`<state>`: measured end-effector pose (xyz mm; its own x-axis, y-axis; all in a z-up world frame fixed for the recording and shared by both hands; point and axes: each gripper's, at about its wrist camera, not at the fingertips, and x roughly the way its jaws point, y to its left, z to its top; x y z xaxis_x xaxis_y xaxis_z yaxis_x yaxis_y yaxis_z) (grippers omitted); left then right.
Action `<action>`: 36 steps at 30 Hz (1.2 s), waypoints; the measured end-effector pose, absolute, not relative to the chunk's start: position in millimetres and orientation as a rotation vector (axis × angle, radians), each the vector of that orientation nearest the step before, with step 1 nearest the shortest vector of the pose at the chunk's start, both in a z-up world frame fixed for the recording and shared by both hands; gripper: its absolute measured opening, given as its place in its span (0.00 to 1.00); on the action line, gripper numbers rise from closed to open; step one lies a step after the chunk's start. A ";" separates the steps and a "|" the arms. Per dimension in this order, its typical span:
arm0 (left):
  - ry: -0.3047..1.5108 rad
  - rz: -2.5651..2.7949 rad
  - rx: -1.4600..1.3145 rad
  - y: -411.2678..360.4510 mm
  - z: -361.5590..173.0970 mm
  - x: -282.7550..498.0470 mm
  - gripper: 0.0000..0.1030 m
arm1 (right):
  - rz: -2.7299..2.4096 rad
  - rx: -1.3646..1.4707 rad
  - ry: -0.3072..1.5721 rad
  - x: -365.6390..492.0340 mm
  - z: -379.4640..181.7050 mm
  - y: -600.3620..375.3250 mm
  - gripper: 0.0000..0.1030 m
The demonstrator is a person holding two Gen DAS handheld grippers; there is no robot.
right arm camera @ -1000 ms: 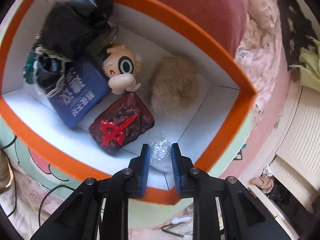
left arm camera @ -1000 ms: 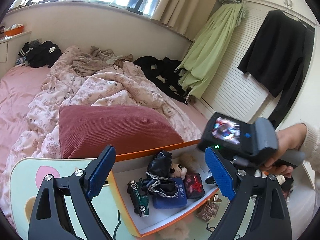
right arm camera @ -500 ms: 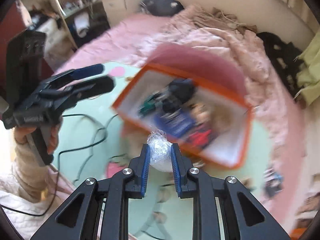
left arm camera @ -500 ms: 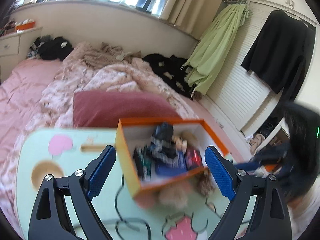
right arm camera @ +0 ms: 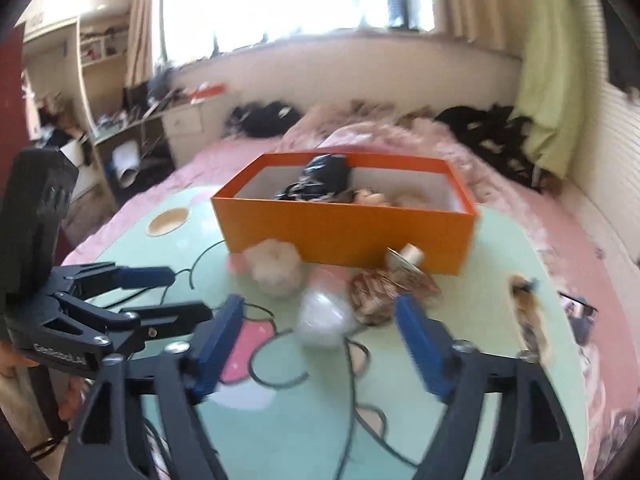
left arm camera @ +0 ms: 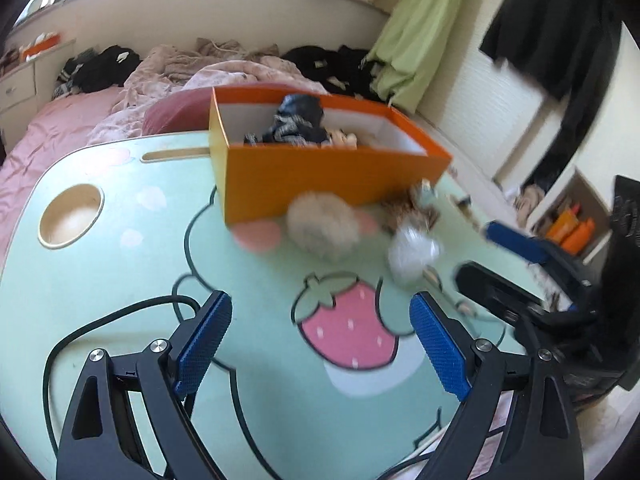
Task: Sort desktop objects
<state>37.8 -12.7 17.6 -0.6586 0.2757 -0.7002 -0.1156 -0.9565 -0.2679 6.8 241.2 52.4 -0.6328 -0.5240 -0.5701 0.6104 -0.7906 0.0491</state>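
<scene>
An orange box (left arm camera: 320,176) (right arm camera: 344,232) with several small items inside stands on the mint-green lap table (left arm camera: 120,280) (right arm camera: 500,280). In front of it lie a fluffy beige ball (left arm camera: 324,228) (right arm camera: 276,268), a white crinkled plastic bundle (left arm camera: 412,252) (right arm camera: 324,316) and a brown patterned bottle (right arm camera: 392,284). My right gripper (right arm camera: 320,312) (left arm camera: 472,250) is low over the table with its jaws opening; the bundle lies between the fingers, untouched by the pads. My left gripper (left arm camera: 320,320) (right arm camera: 191,292) hangs open and holds nothing, over the strawberry print.
A black cable (left arm camera: 120,312) loops over the table's near side. A round cup hole (left arm camera: 72,216) sits at the far left of the table. A small furry item (right arm camera: 524,292) lies near the right edge. A bed with pink bedding (left arm camera: 60,120) surrounds the table.
My right gripper carried the plastic bundle back from the box, lowered over the table and opened; the bundle now rests on the table. My left gripper sank toward the tabletop.
</scene>
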 end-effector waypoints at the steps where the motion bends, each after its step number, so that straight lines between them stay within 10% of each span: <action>1: -0.272 2.671 -1.175 -10.6 16.6 40.3 0.88 | -2.391 0.768 0.199 10.6 50.1 244.3 0.87; 13: 0.073 2.716 -1.262 26.1 -4.7 51.4 0.93 | -2.442 0.996 0.145 -8.4 12.4 277.6 0.93; 36: 0.045 2.719 -1.227 24.9 1.9 48.9 1.00 | -2.456 0.943 0.274 -3.8 5.0 272.7 1.00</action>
<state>48.9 24.9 1.9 -0.6514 0.1310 -0.7474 -0.1556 -0.9871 -0.0374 -3.8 272.7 5.0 -0.6402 -0.3731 -0.6716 0.5120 -0.8589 -0.0109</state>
